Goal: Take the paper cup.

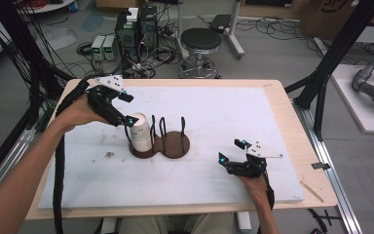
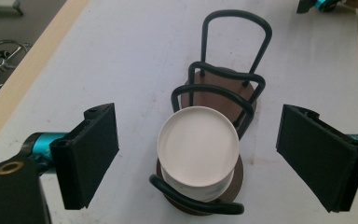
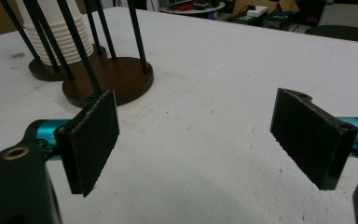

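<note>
A stack of white paper cups (image 1: 140, 131) stands upside down in the left end slot of a dark wooden rack (image 1: 175, 146) with black wire hoops, mid-table. My left gripper (image 1: 129, 108) is open, just left of the stack's top and level with it. In the left gripper view the stack's round base (image 2: 198, 140) faces me between the spread pads (image 2: 91, 154), untouched, with the rack's hoops (image 2: 223, 88) behind it. My right gripper (image 1: 232, 150) is open and holds nothing, low over the board to the right of the rack. In the right gripper view the rack's base (image 3: 116, 77) and the cups (image 3: 56, 32) lie ahead at the upper left.
A white foam board (image 1: 224, 112) covers most of the wooden table (image 1: 282, 107). A thin stick (image 1: 311, 191) lies near the table's right front corner. On the floor beyond the far edge are a stool (image 1: 201, 41) and computer towers (image 1: 136, 29). A black frame post (image 1: 331, 63) slants at the right.
</note>
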Demonstrator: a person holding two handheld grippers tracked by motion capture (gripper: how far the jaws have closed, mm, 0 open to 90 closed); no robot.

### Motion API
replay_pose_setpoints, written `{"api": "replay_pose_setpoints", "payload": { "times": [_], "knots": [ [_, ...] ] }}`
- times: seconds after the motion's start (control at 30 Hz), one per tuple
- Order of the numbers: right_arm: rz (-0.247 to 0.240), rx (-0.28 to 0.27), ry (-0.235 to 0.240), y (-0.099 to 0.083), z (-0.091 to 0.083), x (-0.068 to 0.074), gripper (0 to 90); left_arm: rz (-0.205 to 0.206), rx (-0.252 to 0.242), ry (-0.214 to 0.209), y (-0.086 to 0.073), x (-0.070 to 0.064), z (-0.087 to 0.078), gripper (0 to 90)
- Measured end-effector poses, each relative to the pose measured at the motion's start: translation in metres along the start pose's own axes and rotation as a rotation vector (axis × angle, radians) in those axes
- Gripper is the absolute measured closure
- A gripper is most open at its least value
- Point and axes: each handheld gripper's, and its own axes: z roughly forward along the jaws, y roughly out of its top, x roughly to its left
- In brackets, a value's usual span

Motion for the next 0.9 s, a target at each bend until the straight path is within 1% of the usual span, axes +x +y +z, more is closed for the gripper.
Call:
{"api": "replay_pose_setpoints", "payload": {
  "times": [0.27,0.43,0.57,0.63,0.7,0.9],
  "knots": [
    [0.003,-0.001,0.001,0.000,0.000,0.000,15.7,0.010,0.044,-0.017,0.002,0.002,0.010,13.0],
    [0.006,0.000,0.002,0.000,0.000,0.000,15.7,0.015,0.073,-0.020,0.003,0.004,0.016,13.2],
    [0.007,0.003,0.003,0.000,0.000,0.000,15.7,0.022,0.089,-0.022,0.002,0.005,0.018,13.6],
    [0.001,0.000,0.002,0.000,0.000,-0.001,15.7,0.022,0.107,-0.019,0.002,0.006,0.019,13.6],
    [0.007,0.004,0.004,0.000,0.000,-0.001,15.8,0.017,0.107,-0.018,0.001,0.005,0.020,13.6],
    [0.007,0.003,0.000,0.000,0.000,0.000,15.7,0.021,0.118,-0.029,0.000,0.005,0.026,13.7]
  ]
}}
